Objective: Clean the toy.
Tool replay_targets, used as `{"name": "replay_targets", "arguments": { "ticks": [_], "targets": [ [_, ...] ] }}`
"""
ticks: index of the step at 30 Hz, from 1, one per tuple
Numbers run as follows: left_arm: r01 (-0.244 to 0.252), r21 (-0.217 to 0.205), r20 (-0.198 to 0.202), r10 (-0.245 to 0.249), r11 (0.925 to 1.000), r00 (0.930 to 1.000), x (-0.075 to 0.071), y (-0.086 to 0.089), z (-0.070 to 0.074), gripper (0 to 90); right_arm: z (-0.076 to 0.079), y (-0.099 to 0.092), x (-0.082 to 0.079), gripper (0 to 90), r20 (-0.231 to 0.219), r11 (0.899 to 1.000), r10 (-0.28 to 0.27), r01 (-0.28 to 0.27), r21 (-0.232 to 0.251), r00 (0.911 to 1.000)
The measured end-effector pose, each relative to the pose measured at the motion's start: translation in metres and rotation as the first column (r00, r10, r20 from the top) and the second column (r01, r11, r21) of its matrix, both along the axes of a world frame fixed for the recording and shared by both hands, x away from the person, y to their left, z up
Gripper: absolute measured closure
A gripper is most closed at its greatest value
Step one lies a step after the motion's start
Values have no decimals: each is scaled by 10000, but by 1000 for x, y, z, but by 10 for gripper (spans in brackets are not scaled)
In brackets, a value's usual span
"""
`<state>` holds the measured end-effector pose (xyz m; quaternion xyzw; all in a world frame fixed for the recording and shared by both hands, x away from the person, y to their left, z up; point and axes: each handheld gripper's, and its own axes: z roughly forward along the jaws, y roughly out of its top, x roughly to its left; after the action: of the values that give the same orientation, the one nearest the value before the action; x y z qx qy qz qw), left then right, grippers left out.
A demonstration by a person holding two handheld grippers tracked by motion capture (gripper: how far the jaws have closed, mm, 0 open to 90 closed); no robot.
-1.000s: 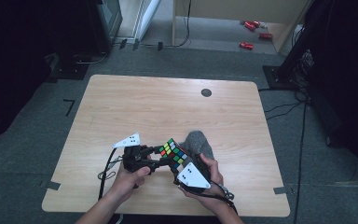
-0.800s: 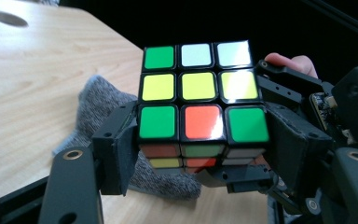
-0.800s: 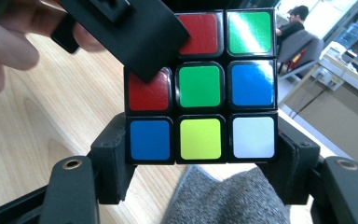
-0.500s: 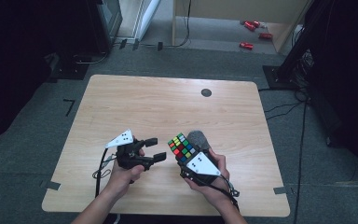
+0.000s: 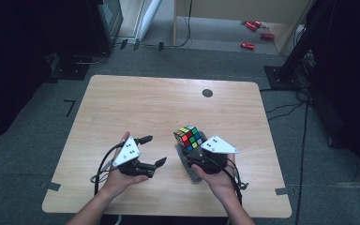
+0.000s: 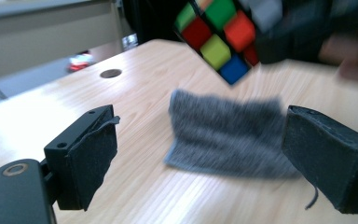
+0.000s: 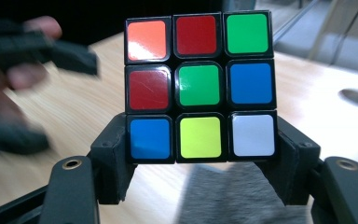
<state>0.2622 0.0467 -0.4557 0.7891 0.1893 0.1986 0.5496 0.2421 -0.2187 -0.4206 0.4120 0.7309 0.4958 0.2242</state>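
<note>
The cube [image 5: 188, 138] sits clamped in the right gripper [image 5: 193, 149], held clear above the table [image 5: 136, 103] near its front edge, a little right of centre. In the right gripper view the jaws press on the bottom row of the cube [image 7: 199, 88] from both sides: blue, yellow and white squares low, red, green and blue across the middle, orange, red and green on top. In the high view the cube is tilted, one corner pointing toward 12 o'clock.

Under it, toward 6 o'clock, a grey cloth [image 5: 186, 159] lies flat on the table, partly covered by the right hand [image 5: 218, 176]. In the left gripper view the cloth [image 6: 228, 135] is spread on the wood and the cube [image 6: 216, 35] hangs above it, not touching.

At 9 o'clock from the cube, well apart, is the left gripper [image 5: 152, 151], carried in the left hand [image 5: 122, 176]. Its jaws have just been opening and now stand wide with nothing between them; the left gripper [image 6: 200, 154] looks toward the cloth through the gap.

Far off at 12 o'clock, a dark round hole [image 5: 207, 93] marks the table near its back edge.
</note>
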Motion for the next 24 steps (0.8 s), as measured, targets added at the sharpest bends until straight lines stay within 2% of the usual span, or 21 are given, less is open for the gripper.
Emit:
{"name": "replay_targets", "arguments": {
  "ticks": [1, 3, 5, 7, 10, 16, 19, 24],
  "targets": [
    [4, 320, 314, -14, 9995, 9995, -3, -5, -4, 111, -2, 0, 0, 341, -282, 9992, 40, -29, 407, 9996],
    [-20, 751, 743, -36, 9972, 9972, -9, -12, -12, 115, -4, 2, 1, 341, -875, 9990, 231, -196, 412, 9959],
    [-86, 1136, 1053, -34, 9935, 9944, -12, -16, -20, 111, -8, 3, -2, 341, -1182, 9978, 295, -221, 632, 9926],
    [-300, 1280, 1357, 125, 9913, 9907, -14, -17, -24, 97, -14, 5, -4, 341, -1537, 9968, 530, -429, 680, 9867],
    [-482, 1320, 1628, 264, 9901, 9863, -16, -17, -26, 95, -20, 9, -7, 341, -1761, 9966, 702, -614, 545, 9819],
    [-272, 1601, 1990, -53, 9867, 9800, -19, -18, -29, 127, -19, 17, -13, 341, -2013, 9935, 992, -859, 741, 9745],
    [-173, 1575, 2132, -169, 9874, 9769, -21, -20, -28, 137, -18, 19, -15, 341, -2123, 9908, 1165, -986, 927, 9702],
    [23, 1847, 2514, -495, 9828, 9666, -27, -28, -30, 144, -20, 19, -17, 341, -2474, 9902, 1127, -881, 1084, 9623]
  ]
}}
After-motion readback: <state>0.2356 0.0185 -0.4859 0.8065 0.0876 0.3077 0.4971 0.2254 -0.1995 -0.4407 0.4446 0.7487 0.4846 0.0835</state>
